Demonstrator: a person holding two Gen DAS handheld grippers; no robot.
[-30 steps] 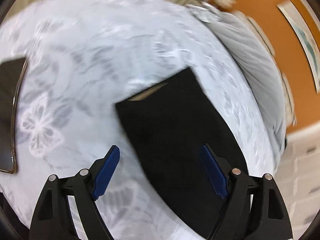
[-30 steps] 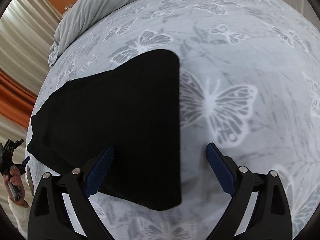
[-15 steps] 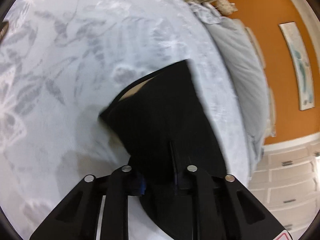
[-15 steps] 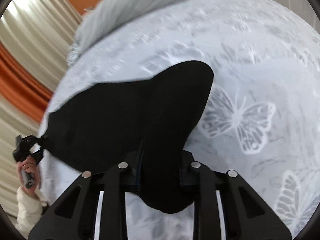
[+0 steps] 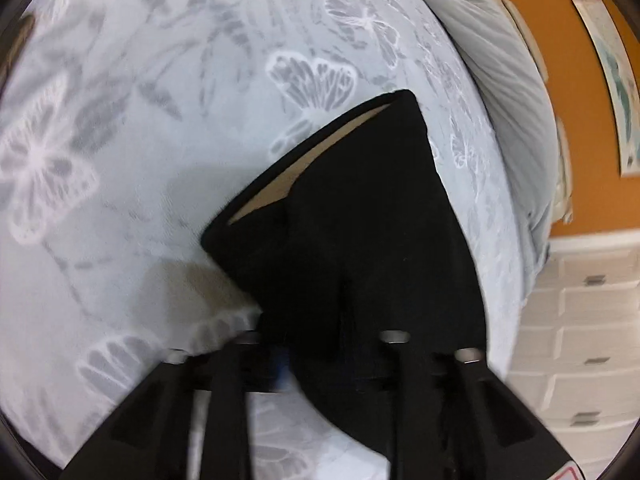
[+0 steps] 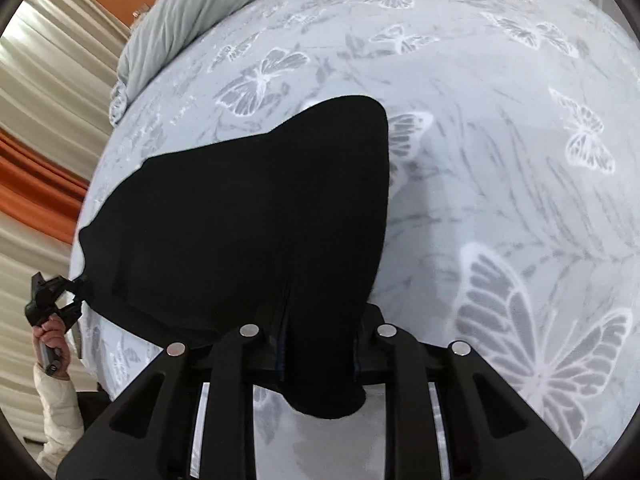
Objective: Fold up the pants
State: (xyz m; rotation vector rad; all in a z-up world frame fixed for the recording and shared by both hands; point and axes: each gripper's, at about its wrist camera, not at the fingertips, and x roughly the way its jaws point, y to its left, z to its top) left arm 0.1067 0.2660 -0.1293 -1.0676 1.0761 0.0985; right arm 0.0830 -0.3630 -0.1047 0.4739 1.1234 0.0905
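Both tongs have closed on the black pants (image 6: 256, 220), which lie on the butterfly bedspread (image 6: 500, 184). The right gripper (image 6: 318, 352) pinches a gathered corner near the bedspread's edge, and the left gripper (image 5: 320, 356) grips the waistband end but its jaws have just been opening a little with cloth between them. The fold can probably start now; the pants look flat, already doubled, with a tan lining at the waistband.
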